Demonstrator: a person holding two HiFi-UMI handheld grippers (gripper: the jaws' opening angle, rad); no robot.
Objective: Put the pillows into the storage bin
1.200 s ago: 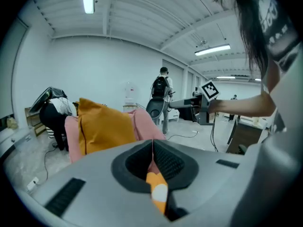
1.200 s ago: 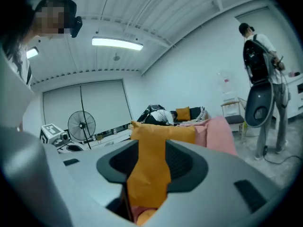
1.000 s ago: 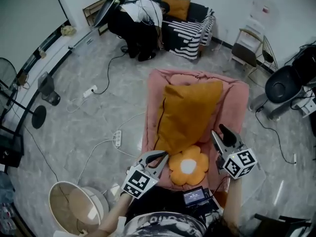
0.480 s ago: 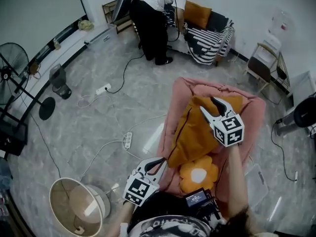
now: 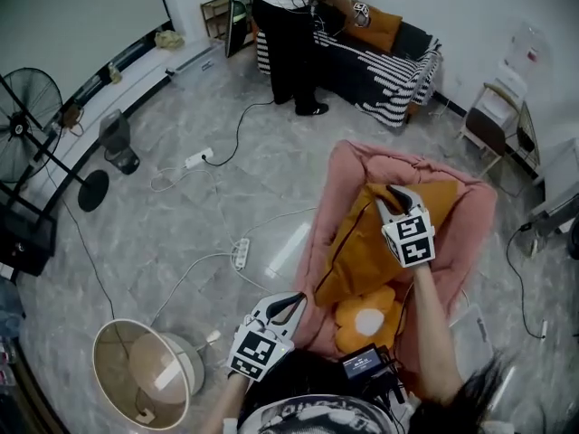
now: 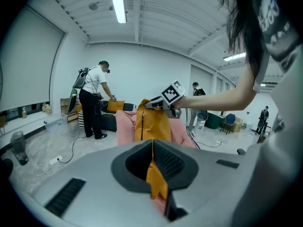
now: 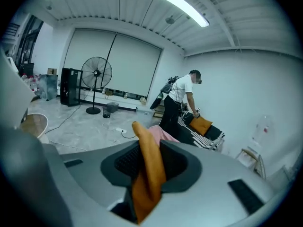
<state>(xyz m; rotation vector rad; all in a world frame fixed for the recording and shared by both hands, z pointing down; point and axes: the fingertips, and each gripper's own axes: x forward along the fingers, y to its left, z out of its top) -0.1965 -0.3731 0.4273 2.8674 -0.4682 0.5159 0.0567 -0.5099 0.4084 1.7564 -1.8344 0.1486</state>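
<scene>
A big orange pillow (image 5: 362, 242) lies on a pink floor lounger (image 5: 348, 174). Its near corner is pinched in my left gripper (image 5: 288, 306), which is shut; the left gripper view shows orange cloth (image 6: 155, 181) between the jaws (image 6: 152, 148). My right gripper (image 5: 389, 197) is at the pillow's far top edge, jaws closing, with orange fabric (image 7: 147, 174) squeezed between them (image 7: 147, 157). A flower-shaped orange pillow (image 5: 366, 319) with a white centre lies just in front. The round storage bin (image 5: 145, 373) stands on the floor at lower left.
A person (image 5: 289, 34) stands bent at a striped sofa (image 5: 389, 66) at the back. A standing fan (image 5: 32, 120), a power strip (image 5: 240, 253) and cables (image 5: 181, 278) lie on the floor to the left. A chair (image 5: 493, 120) stands at right.
My right gripper has travelled from beside the flower pillow up to the orange pillow's far top edge and closed in on the fabric. The left gripper keeps its hold.
</scene>
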